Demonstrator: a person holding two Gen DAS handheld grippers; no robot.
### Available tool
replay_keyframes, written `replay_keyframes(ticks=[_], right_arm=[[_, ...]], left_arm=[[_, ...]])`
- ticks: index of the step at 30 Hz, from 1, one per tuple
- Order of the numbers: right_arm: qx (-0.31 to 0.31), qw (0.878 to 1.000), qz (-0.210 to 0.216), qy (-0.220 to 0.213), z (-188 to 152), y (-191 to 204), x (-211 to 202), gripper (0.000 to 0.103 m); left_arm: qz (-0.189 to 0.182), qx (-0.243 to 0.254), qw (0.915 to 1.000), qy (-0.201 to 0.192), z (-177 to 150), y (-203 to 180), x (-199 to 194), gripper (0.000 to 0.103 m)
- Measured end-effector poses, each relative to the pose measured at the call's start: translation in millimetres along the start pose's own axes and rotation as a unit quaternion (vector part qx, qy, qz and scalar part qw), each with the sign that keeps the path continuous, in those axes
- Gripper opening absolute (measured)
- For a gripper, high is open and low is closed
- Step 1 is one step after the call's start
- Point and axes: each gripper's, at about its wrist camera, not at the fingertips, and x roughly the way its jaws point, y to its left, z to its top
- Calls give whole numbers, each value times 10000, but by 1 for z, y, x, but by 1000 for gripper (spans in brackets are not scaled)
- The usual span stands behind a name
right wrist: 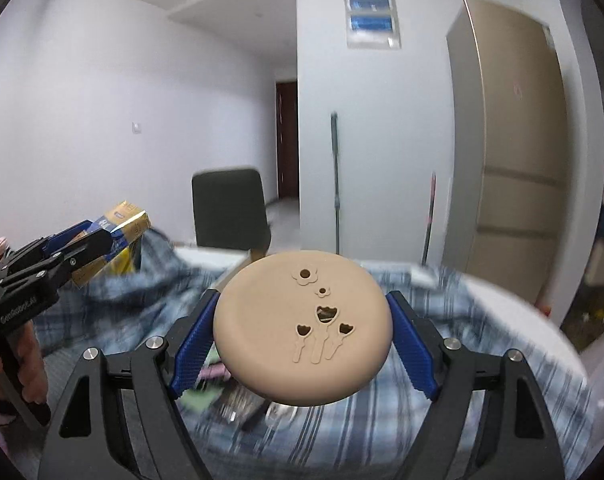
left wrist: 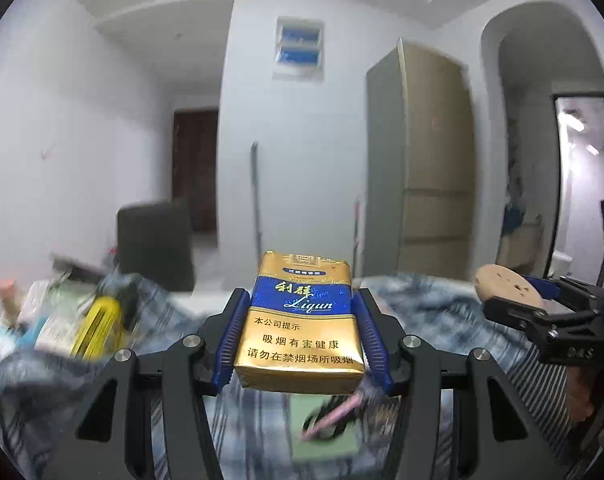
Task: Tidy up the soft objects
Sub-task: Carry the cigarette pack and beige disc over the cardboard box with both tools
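- Cigarette pack [left wrist: 299, 320], a soft gold-and-blue paper pack with printed script and a slightly crumpled lower edge, sits upright between the blue ribbed fingers [left wrist: 231, 336] of the left gripper [left wrist: 297, 340], which are clamped on its two narrow sides.
- Seen from the right wrist, the same pack [right wrist: 127, 224] juts past the tips of the left gripper [right wrist: 97, 244], off to the left of the right gripper's own fingers.
- A round beige disc [right wrist: 302, 328], smooth and matte with a rolled rim and cut-out flower and tulip shapes on its face, lies tilted between the textured blue fingers [right wrist: 412, 344] of the right gripper [right wrist: 302, 336]; the pads press on its opposite edges.
- From the left wrist the disc [left wrist: 506, 284] shows edge-on at the right gripper's tips [left wrist: 514, 300], to the right of the left fingers.
- Below both sets of fingers spreads a blue-and-white plaid cloth [right wrist: 362, 432], rumpled and blurred.
- Under the left fingers lies a pale green flat item [left wrist: 326, 432] with a pink pen-like thing across it, too blurred to name further.
- Left of the left fingers sits a blurred cluster of small boxes and a yellow object [left wrist: 97, 328].
- Beyond the fingertips: a dark chair back [right wrist: 229, 208], white walls, a dark red door [right wrist: 286, 140], a tall beige cabinet [right wrist: 514, 152] and a thin pole [right wrist: 334, 184] leaning on the wall.
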Motion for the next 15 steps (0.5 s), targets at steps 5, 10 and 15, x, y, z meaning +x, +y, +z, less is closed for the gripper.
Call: replay_keyframes(ticks=[5, 10, 15], right_arm=[[-280, 9988, -16, -410, 25, 2, 25, 81], [-330, 9954, -281, -859, 37, 2, 56, 81], [-440, 9903, -520, -1209, 38, 4, 95, 81]], left_arm=[[138, 326, 9965, -760, 19, -9, 18, 56], [228, 457, 9918, -1173, 27, -11, 53, 56], [247, 390, 9895, -1370, 21, -2, 95, 56]])
